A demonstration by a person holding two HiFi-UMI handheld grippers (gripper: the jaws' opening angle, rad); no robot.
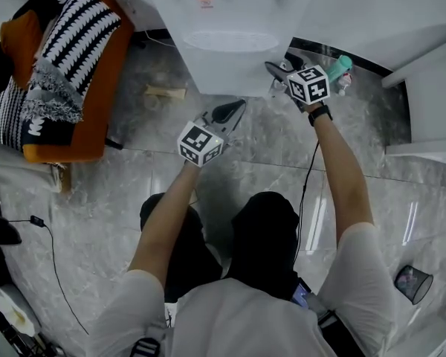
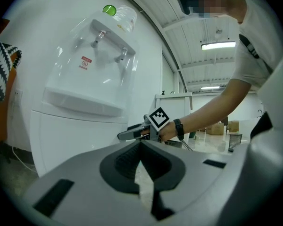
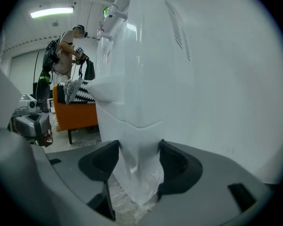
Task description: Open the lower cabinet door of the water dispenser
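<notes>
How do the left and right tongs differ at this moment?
The left tongs are closed and empty; the right tongs stand open. The left tongs hang clear of the water dispenser, in front of it; the right tongs have its lower corner edge between them. Both point toward the dispenser.

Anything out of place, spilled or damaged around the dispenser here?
A pale flat scrap lies loose on the floor beside the water dispenser; what it is I cannot tell. No spill or damage shows.

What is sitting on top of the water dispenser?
A clear bottle with a green cap shows above the water dispenser in the left gripper view. Its base is hidden behind the dispenser's top edge, so how it rests is unclear.
</notes>
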